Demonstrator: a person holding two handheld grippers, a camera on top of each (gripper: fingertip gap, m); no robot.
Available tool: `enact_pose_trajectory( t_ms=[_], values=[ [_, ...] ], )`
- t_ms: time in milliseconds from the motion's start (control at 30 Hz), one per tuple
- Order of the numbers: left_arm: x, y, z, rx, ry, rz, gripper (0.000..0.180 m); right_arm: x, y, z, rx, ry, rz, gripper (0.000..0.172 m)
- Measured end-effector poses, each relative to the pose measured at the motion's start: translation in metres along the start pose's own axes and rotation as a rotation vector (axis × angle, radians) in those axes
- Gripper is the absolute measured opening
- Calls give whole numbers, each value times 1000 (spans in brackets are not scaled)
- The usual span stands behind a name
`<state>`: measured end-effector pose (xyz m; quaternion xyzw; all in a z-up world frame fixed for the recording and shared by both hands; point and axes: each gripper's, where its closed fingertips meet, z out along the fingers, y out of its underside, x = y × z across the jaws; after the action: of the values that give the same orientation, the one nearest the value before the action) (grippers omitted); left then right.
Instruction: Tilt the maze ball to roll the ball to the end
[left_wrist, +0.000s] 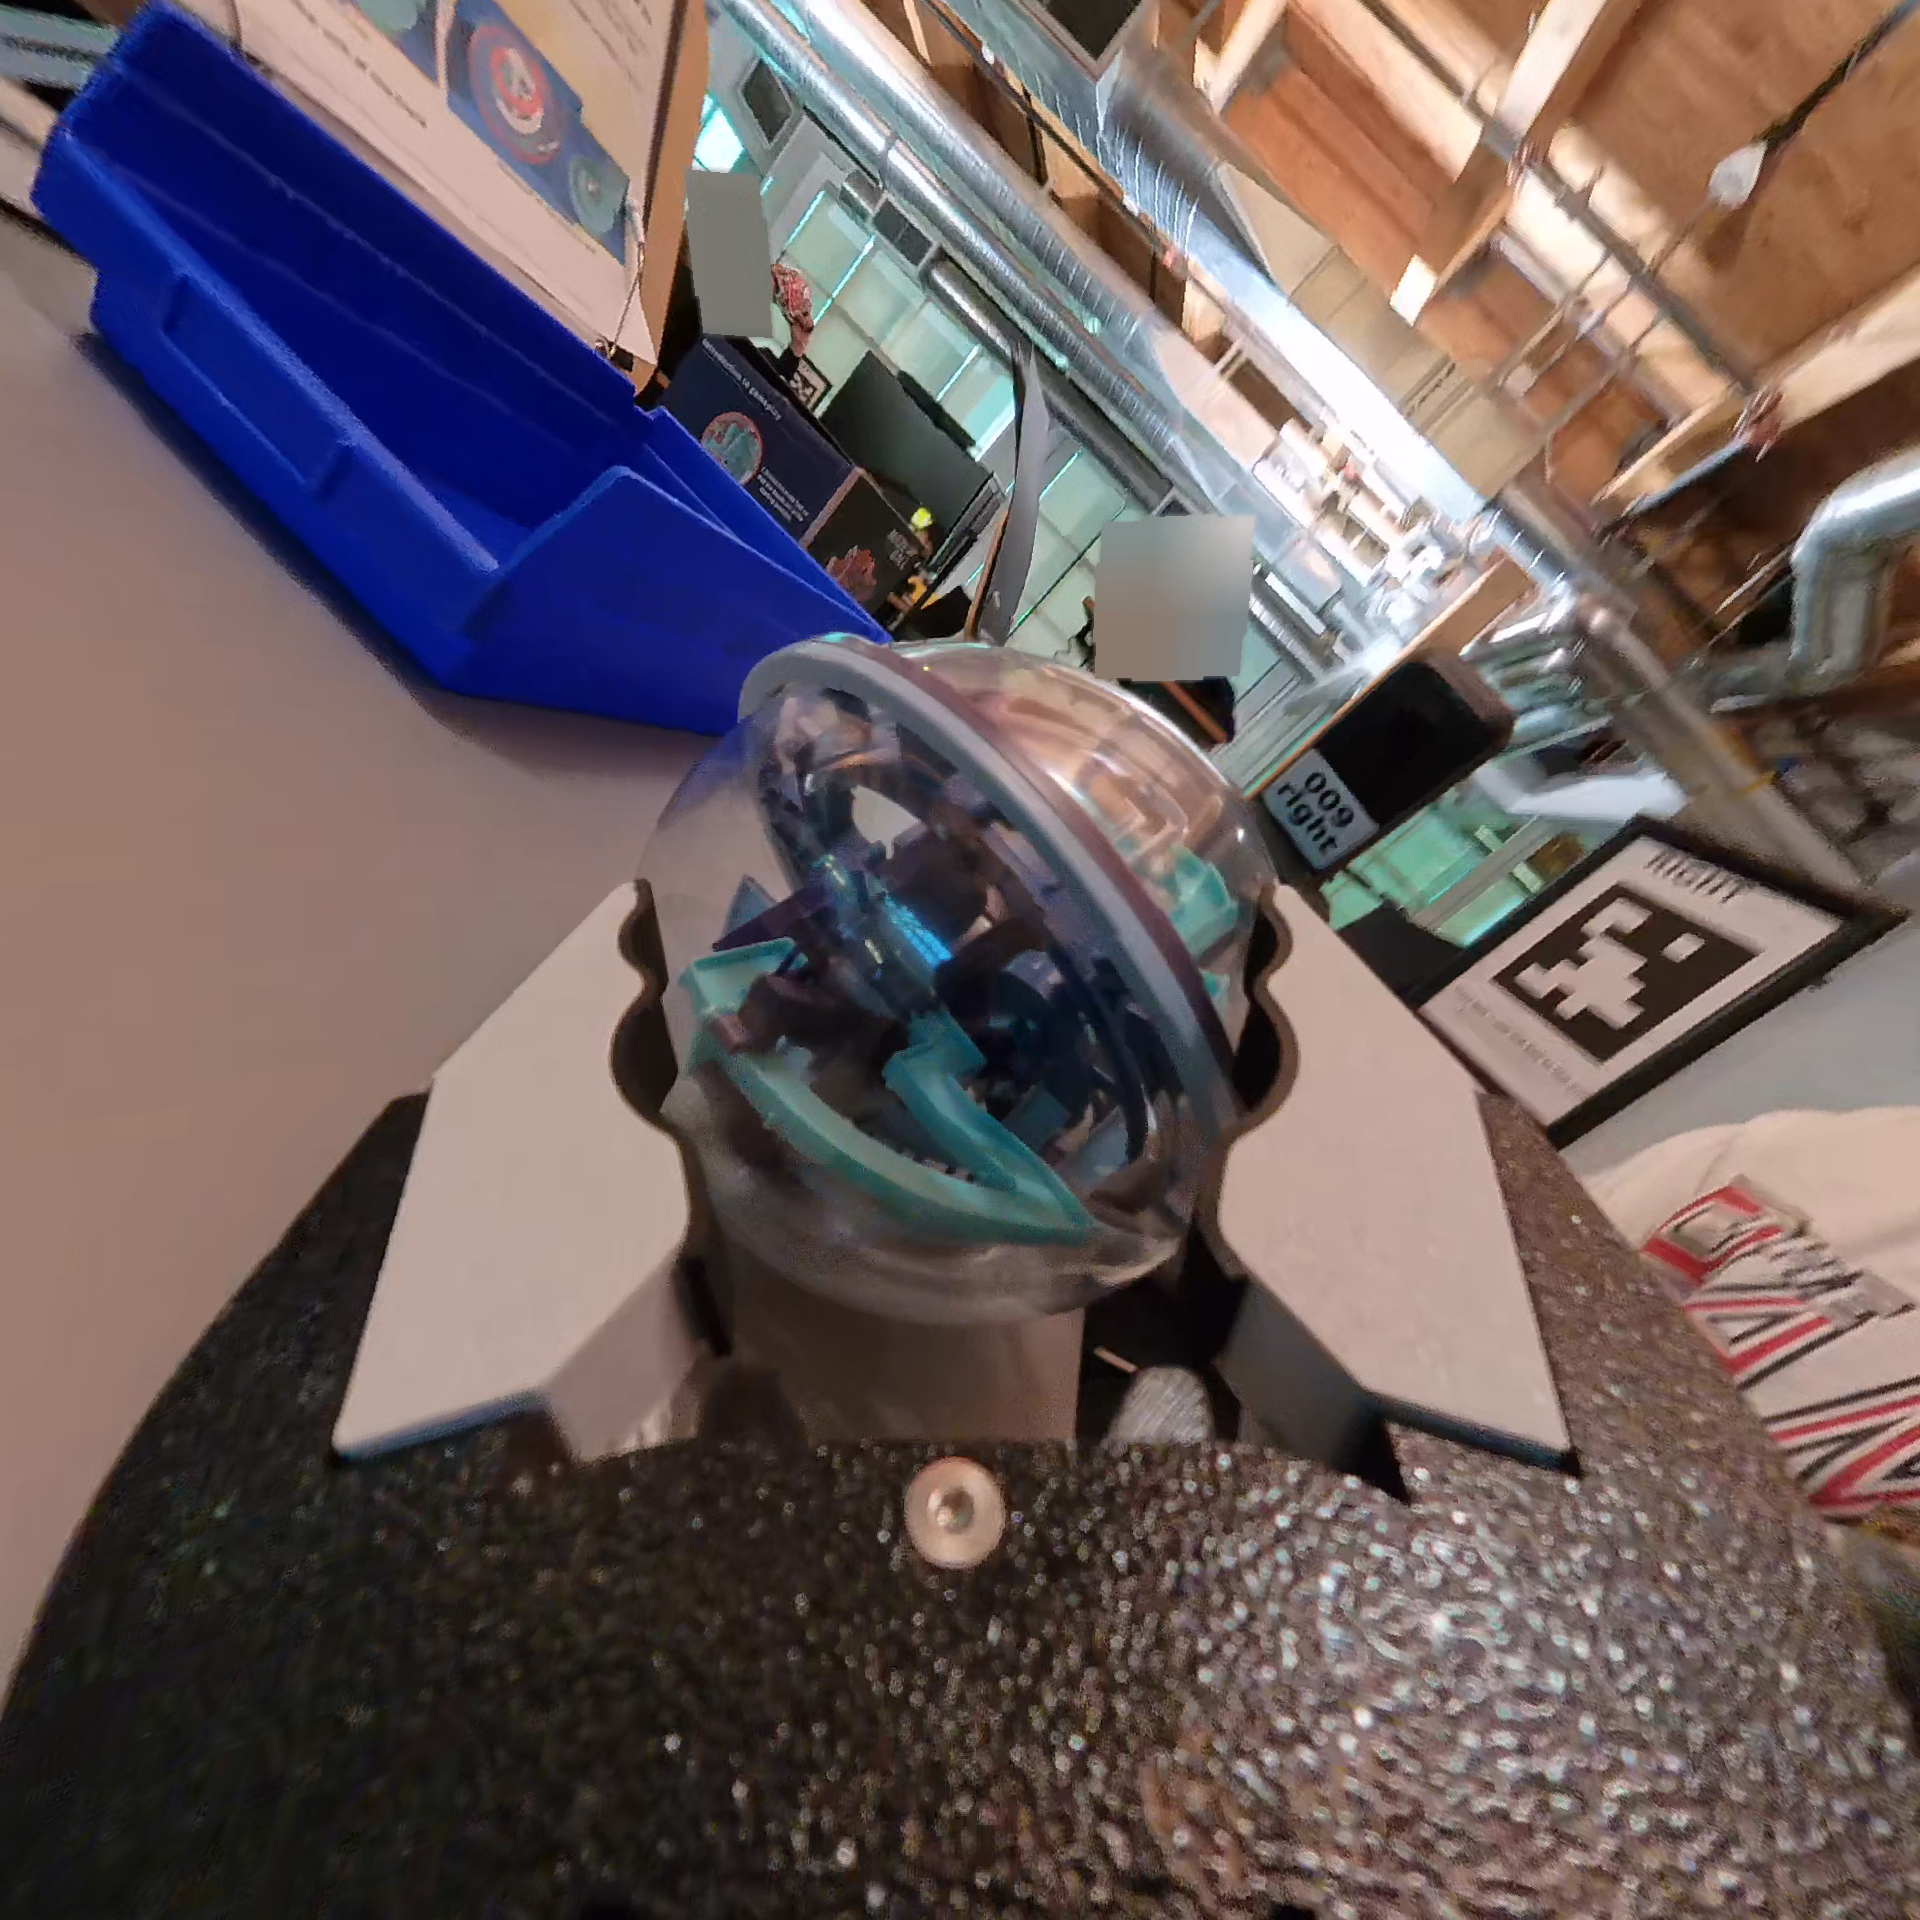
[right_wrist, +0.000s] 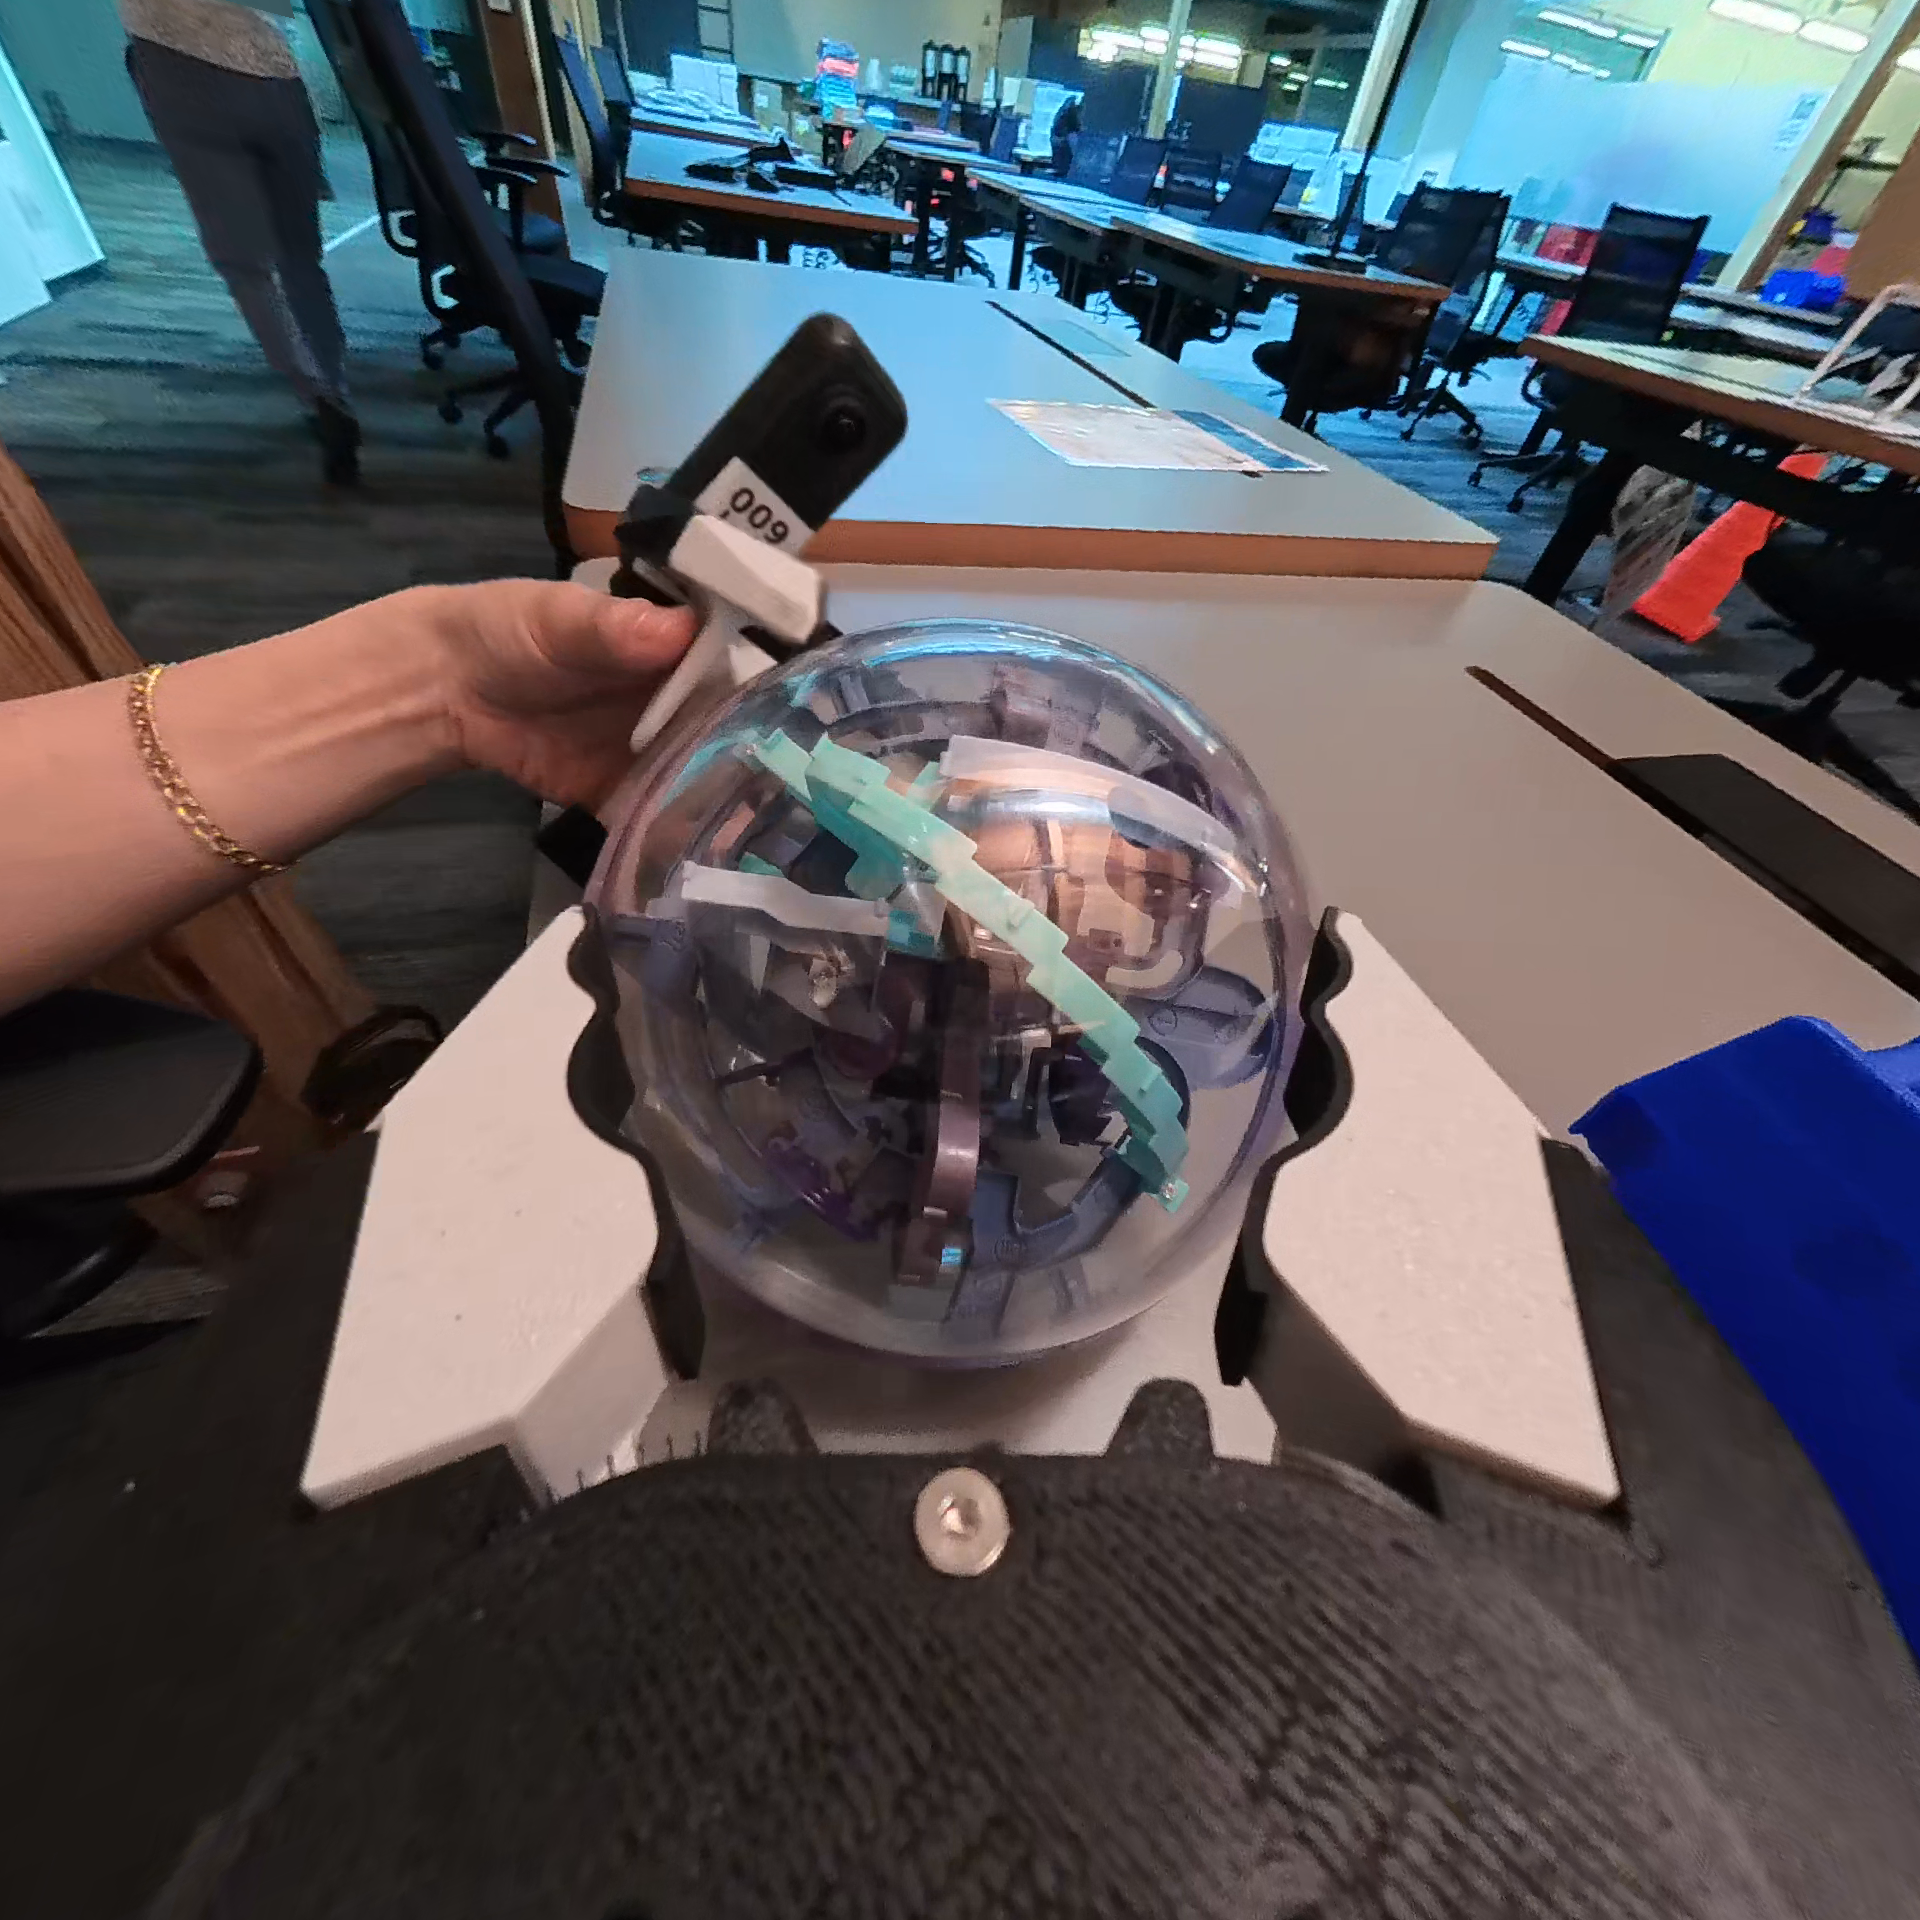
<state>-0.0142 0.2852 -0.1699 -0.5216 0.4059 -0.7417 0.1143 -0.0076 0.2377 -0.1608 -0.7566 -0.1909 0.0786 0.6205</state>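
Observation:
The maze ball (left_wrist: 935, 987) is a clear sphere with teal, purple and grey tracks inside and a grey seam ring, and it is held tilted above the table. My left gripper (left_wrist: 956, 914) is shut on it, with both black pads pressed on its sides. In the right wrist view the maze ball (right_wrist: 935, 987) fills the space between the fingers. My right gripper (right_wrist: 956, 935) is shut on it too, from the opposite side. The left gripper's body and camera (right_wrist: 769, 499) show behind the ball, held by a hand (right_wrist: 520, 686). The right gripper's camera (left_wrist: 1403, 748) shows beyond the ball.
A blue bin (left_wrist: 364, 416) stands on the grey table (left_wrist: 156, 831) to the left, and shows at the right edge (right_wrist: 1766, 1195) of the right wrist view. A black-and-white marker card (left_wrist: 1631, 977) lies to the right. Desks, chairs and a walking person (right_wrist: 239, 156) are farther off.

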Motion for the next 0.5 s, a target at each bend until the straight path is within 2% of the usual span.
enact_pose_trajectory(
  t_ms=[267, 400, 500],
  values=[
    [8, 26, 1, -221, -71, 324, 133, -8, -3, 7, -10, 68, -44, 128],
    [11, 29, 1, -268, -79, 397, 133, -7, -1, -7, -109, -31, -165, 126],
    [9, 29, 1, -262, -80, 408, 132, 17, -26, -16, -57, -87, -174, 129]
  ],
)
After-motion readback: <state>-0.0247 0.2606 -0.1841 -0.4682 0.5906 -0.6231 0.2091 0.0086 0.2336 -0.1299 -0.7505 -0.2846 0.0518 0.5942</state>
